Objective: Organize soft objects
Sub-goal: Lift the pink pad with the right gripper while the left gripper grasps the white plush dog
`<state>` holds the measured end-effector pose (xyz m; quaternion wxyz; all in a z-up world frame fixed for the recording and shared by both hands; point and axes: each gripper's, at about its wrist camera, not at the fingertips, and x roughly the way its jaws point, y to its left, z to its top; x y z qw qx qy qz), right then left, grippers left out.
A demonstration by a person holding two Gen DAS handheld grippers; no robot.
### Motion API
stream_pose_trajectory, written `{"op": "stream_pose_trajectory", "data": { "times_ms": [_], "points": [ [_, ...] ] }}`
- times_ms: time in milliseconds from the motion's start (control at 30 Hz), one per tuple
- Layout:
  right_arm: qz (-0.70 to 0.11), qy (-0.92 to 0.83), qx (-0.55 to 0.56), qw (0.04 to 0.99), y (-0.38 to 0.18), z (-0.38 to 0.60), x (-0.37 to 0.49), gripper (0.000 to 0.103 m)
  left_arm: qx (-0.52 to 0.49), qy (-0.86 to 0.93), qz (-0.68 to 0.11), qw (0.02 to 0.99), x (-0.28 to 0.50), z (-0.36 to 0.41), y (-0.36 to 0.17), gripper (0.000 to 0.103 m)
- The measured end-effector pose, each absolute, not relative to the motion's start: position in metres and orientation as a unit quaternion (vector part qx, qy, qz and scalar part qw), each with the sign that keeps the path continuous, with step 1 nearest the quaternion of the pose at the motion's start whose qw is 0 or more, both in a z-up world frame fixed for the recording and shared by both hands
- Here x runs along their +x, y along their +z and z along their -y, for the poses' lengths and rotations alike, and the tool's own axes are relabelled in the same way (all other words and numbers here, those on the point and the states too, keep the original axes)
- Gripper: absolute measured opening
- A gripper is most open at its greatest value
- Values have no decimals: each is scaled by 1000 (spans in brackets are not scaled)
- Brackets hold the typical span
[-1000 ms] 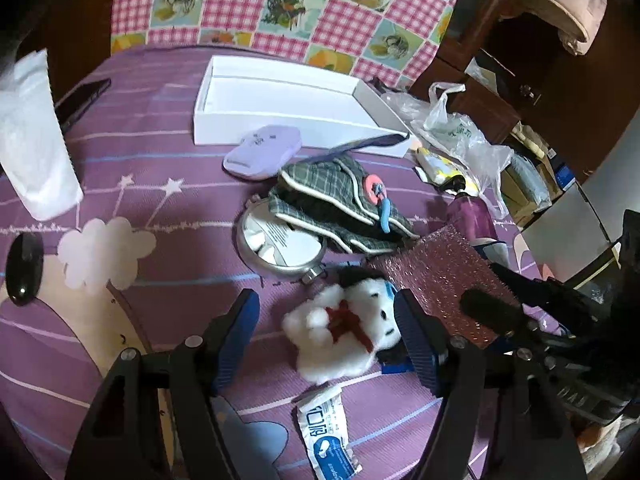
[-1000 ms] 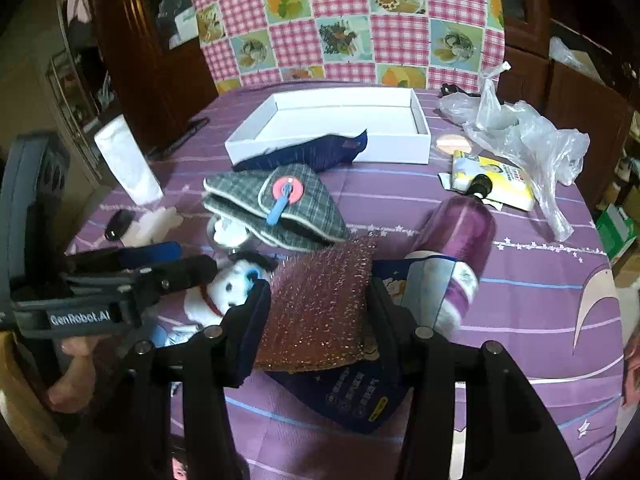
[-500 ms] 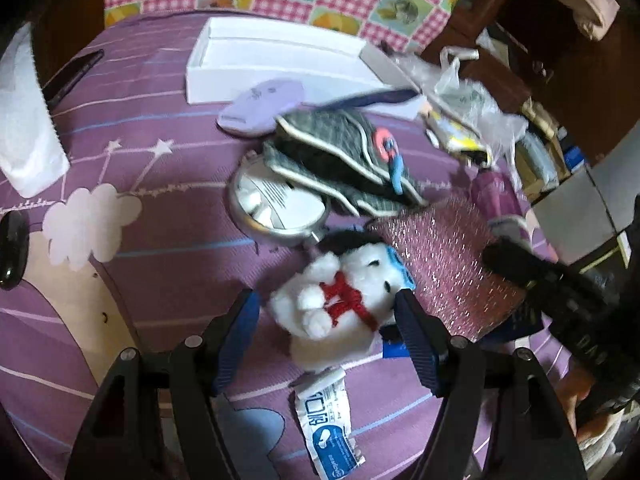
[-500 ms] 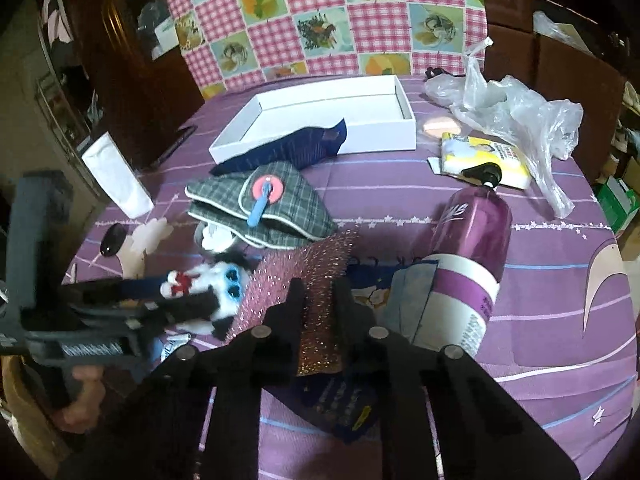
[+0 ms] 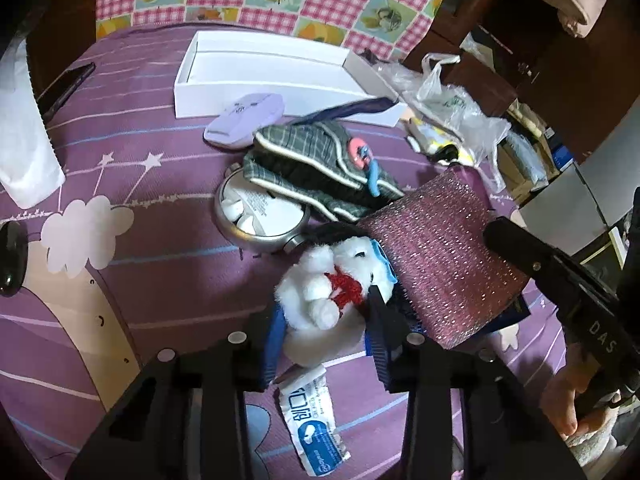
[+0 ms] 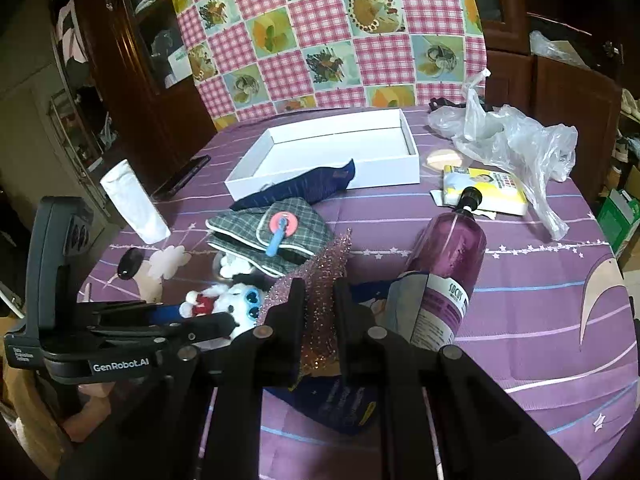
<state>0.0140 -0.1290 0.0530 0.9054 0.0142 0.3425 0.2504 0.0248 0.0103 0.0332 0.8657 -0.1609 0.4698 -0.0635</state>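
Left claw [image 5: 326, 320]: jaws closing around the small white plush dog with a red scarf and blue glasses [image 5: 334, 280]. Blue pads sit against both flanks of its lower body, so I read it as gripped. Dog's long axis runs away from the claw, head at the far end, tilted toward the right; rump is nearest the wrist. It sits at the table's near edge, just above a white-and-blue sachet [image 5: 312, 424].

Right claw [image 6: 320, 312]: nearly closed, pinching the near edge of the pink glittery knit scrubbing pad [image 6: 320, 276]. Pad stands folded between the pads, long axis pointing away and slightly left. In the left view the same pad lies touching the dog's right side, so the two claws work right beside each other.

Key relation: the shallow white cardboard box [image 6: 396, 168] lies straight ahead of both claws, well apart, long side across the view, opening up. Between them: a grey plaid fabric pouch with a pink disc [image 6: 276, 232] and a dark blue sock [image 6: 312, 184] leaning on the box's front wall. Judgement: either load needs lifting clear of that pile. The purple bottle [image 6: 448, 272] lies just right of the right claw, cap pointing away.
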Motion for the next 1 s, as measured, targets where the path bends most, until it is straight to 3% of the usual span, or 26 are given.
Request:
{"op": "stream_pose_trajectory", "data": {
  "times_ms": [300, 633, 1000],
  "points": [
    [-299, 266, 30, 916, 84, 135, 2, 15, -156, -53, -404, 900, 8, -9, 76, 36],
    [-298, 297, 78, 904, 139, 129, 40, 15, -155, -7, -368, 917, 47, -25, 137, 36],
    [-322, 286, 153, 889, 142, 119, 139, 15, -214, -6, -355, 910, 140, -63, 126, 36]
  ]
}}
